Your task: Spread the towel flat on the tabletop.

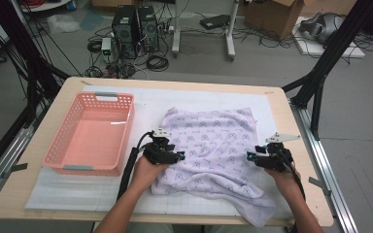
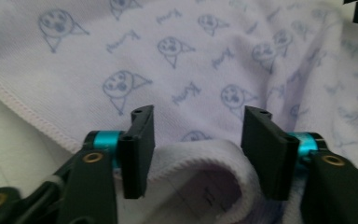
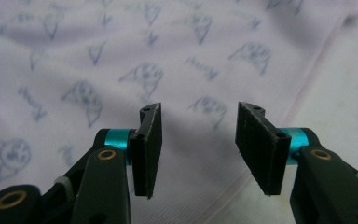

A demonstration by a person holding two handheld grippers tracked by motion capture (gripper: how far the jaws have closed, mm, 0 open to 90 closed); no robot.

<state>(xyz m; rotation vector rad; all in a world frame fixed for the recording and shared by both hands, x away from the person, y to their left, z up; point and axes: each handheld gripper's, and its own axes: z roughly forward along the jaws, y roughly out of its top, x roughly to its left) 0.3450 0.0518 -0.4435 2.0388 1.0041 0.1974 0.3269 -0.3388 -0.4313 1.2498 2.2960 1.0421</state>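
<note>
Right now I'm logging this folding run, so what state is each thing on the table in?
Cloth: lilac, printed, rumpled on the table mat, partly folded, near corner over the table edge.
Basket: pink, upright, empty, left of the cloth.
Left gripper: open, a raised fold of cloth between its jaws, not pinched.
Right gripper: open above the cloth, holding nothing.

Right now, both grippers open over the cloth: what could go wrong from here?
1. A fold of the lilac cloth bulges between the open left gripper; closing here could pinch several layers, not one edge.
2. The right gripper hangs open above flat fabric just inside the hem; it may close on nothing.
3. The cloth's near corner overhangs the table edge and could slide off.
</note>
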